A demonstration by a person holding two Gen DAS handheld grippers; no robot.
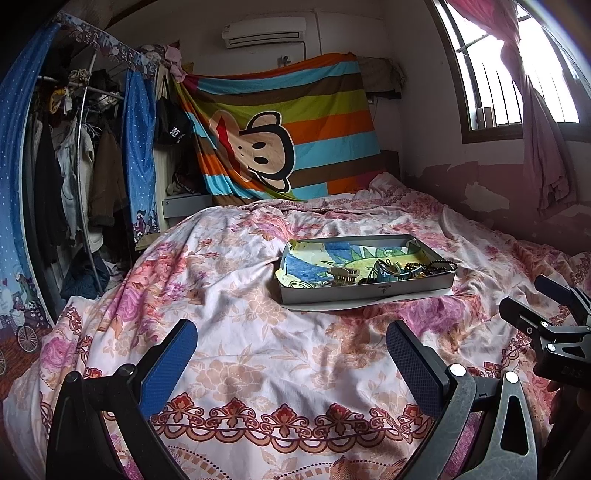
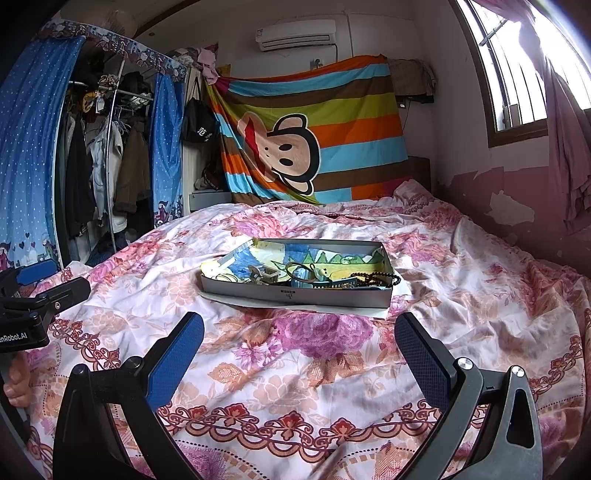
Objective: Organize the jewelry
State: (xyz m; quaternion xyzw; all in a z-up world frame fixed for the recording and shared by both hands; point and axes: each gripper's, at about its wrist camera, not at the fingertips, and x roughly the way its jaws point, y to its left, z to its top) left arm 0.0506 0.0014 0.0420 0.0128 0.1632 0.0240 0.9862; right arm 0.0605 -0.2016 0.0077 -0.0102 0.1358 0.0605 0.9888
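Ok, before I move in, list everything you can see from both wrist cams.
Box: one, grey, mid-bed, on white paper.
Bead string: one, dark, box's right end.
Hair claw: one, beige, in box.
Bedspread: one, pink floral.
Striped sheet: one, monkey face, hung at the bed's head.
Air conditioner: one, white, high on wall.
Wardrobe: one, blue curtains, left.
Left gripper: open, empty.
Right gripper: open, empty.

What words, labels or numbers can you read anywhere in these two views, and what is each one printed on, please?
"nRobot.AI": on the body of the left gripper, cut off by the picture's edge.
"范": white character on the black bag hanging by the wardrobe; the rest is unreadable.
Small label on the front wall of the grey box: too small to read.
Embossed letters on the right gripper: too faint.
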